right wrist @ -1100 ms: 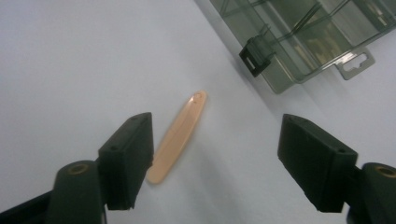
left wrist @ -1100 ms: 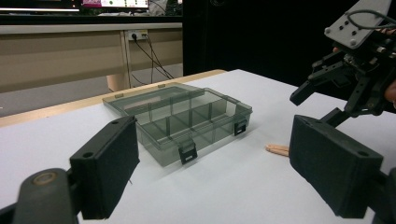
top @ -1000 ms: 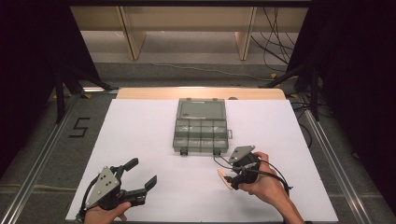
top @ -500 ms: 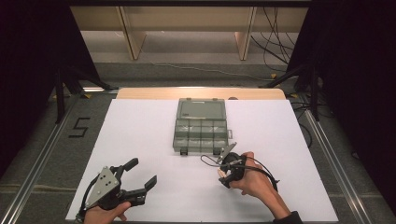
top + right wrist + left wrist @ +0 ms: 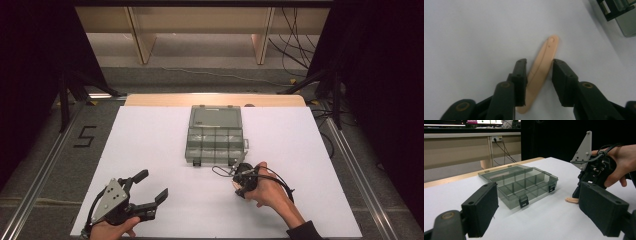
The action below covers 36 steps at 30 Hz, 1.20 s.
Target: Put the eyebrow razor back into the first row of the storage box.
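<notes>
A flat peach-coloured strip (image 5: 544, 62) lies on the white table (image 5: 150, 140), just in front of a clear grey compartment box (image 5: 215, 135). My right gripper (image 5: 539, 66) points down over the strip with a jaw close beside each long edge, open, and the strip still lies flat. From above, the right gripper (image 5: 240, 172) is near the box's front right corner. My left gripper (image 5: 154, 182) rests wide open at the table's front left, holding nothing. The left gripper view shows its jaws (image 5: 539, 207) apart, the box (image 5: 519, 185), the strip's end (image 5: 571, 200) and the right gripper (image 5: 594, 170).
The box has two black latches (image 5: 524, 202) on its near side. A wooden strip (image 5: 215, 100) borders the table's far edge, with shelving and cables beyond. Dark stands flank both sides.
My right gripper has moved left toward the box's front and tipped down over the peach strip, which now sits between its jaws. The left gripper has stayed put.
</notes>
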### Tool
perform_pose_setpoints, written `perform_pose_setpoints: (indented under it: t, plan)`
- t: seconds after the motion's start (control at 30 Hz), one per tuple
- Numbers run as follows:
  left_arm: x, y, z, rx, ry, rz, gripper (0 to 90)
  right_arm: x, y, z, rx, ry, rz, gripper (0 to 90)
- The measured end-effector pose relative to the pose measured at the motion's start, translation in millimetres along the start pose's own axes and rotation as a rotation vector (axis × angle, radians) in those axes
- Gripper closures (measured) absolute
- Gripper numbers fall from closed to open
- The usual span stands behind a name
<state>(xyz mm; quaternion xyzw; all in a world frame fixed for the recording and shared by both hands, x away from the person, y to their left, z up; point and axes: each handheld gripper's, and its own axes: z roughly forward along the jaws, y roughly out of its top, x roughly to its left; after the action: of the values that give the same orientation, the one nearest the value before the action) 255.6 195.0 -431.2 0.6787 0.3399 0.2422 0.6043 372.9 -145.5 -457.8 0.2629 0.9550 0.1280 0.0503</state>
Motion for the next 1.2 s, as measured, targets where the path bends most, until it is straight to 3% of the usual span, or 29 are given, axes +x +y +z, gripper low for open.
perform_pose_setpoints:
  t: [0.13, 0.2, 0.37, 0.67, 1.2]
  plan:
    - [0.1, 0.1, -0.3, 0.000, 0.001, -0.001, 16.0, 1.0, 2.7, 0.1, 0.019, 0.014, -0.025, 73.4]
    - [0.0, 0.2, -0.3, 0.000, 0.001, 0.000, 16.0, 1.7, 4.5, -0.6, 0.041, 0.013, -0.047, 74.0]
    - [0.1, 0.4, -0.6, 0.000, 0.001, 0.001, 16.0, 4.2, 5.1, -1.3, 0.034, 0.007, -0.070, 74.2]
    - [0.2, 0.6, -1.3, 0.000, 0.006, -0.001, 16.0, 3.5, 7.2, -20.4, -0.098, -0.011, -0.093, 74.2]
    - [0.3, 0.7, -1.1, -0.003, 0.008, -0.004, 16.0, -2.7, 5.1, -39.8, -0.193, -0.046, -0.079, 74.2]
